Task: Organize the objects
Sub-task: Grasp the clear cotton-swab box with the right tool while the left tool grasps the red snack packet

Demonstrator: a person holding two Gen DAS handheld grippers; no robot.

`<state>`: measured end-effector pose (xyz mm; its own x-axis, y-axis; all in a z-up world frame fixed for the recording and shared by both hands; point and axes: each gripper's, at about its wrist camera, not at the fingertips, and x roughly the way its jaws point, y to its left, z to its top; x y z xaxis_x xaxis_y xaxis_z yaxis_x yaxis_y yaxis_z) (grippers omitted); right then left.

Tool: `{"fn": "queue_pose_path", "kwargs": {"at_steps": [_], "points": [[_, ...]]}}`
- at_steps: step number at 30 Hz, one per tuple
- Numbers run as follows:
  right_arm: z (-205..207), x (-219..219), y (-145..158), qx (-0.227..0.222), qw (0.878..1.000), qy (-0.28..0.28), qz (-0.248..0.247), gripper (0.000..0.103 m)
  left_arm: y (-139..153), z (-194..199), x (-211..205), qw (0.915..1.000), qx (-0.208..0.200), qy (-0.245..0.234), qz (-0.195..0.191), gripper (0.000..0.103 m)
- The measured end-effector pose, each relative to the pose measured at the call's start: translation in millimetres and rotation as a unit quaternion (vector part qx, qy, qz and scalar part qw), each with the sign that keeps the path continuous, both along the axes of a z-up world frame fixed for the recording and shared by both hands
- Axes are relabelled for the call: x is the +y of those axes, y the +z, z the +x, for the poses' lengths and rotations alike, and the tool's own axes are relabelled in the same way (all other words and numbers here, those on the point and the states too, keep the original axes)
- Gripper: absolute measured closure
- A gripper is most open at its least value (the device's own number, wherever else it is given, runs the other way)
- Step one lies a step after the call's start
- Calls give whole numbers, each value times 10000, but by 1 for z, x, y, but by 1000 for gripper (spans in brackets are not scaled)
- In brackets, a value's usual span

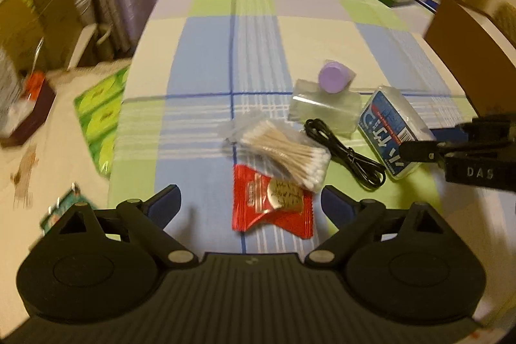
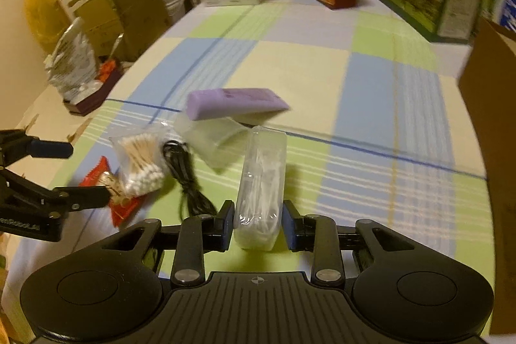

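Your right gripper clamps the clear swab box near the table's near edge; your left gripper gapes around the red packet. Far tablecloth lies open; box label unreadable.

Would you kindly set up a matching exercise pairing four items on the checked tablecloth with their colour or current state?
Things:
1. snack packet
2. cable
3. clear plastic box
4. cotton swabs

Descriptions:
A. black, coiled on the tablecloth
B. between the right gripper pads
C. red, nearest the open left gripper
D. bagged, wooden sticks with white tips

Pairs: 1-C, 2-A, 3-B, 4-D
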<state>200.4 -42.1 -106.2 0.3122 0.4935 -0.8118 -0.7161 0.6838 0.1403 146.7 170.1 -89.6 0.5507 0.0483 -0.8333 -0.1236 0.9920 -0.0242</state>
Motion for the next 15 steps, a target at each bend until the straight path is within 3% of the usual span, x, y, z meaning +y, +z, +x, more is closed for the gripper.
{"fn": "queue_pose_path", "kwargs": {"at_steps": [5, 13, 15], "points": [[5, -36, 3, 75, 9988, -470, -73, 75, 2, 5, -3, 9945, -217, -992, 249, 12], [2, -92, 8, 117, 9928, -1165, -257, 75, -8, 13, -11, 9766, -298, -2127, 133, 12], [0, -100, 10, 118, 9914, -1268, -283, 75, -13, 17, -13, 9742, -145, -2252, 24, 18]]}}
